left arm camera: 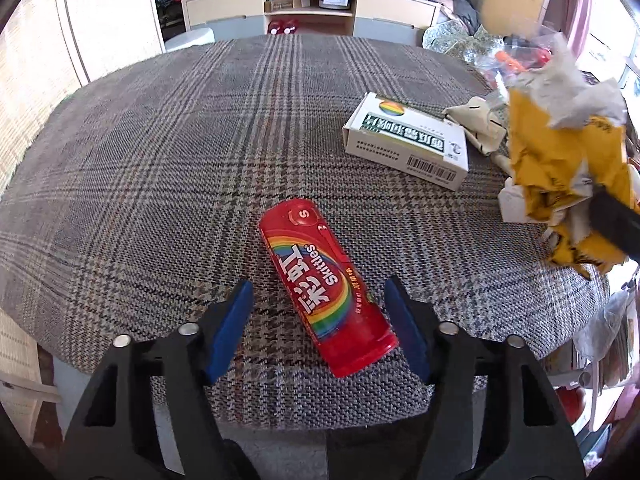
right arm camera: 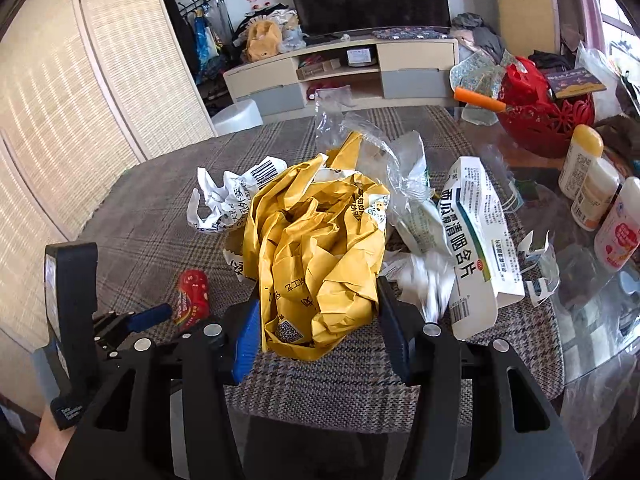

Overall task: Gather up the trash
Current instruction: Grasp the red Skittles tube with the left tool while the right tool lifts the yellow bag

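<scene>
From my left wrist view, the round table under its grey-brown plaid woven cloth has wide bare cloth to the left and far side, and its near edge curves just below my fingers, so that side gives me free room. My left gripper stands with its blue pads apart on either side of a red plastic Skittles candy tube; the right pad sits just beside the tube, the left pad stands clear of it, and neither presses. The tube lies flat near the table's near edge, its long axis running from the near right to the far left, the cap end with its "S" pointing away from me. I read "Skittles" along a rainbow band, with large white Chinese characters beside it. Further right lies a white cardboard medicine box with a green printed band and a barcode. My right gripper is clamped on a crumpled yellow paper mailing bag with black print and a QR code, carried above the cloth. Crumpled white printed paper and clear plastic film hang about the bundle. The right side is crowded: a red lattice basket and white bottles stand on the bare glass there.
</scene>
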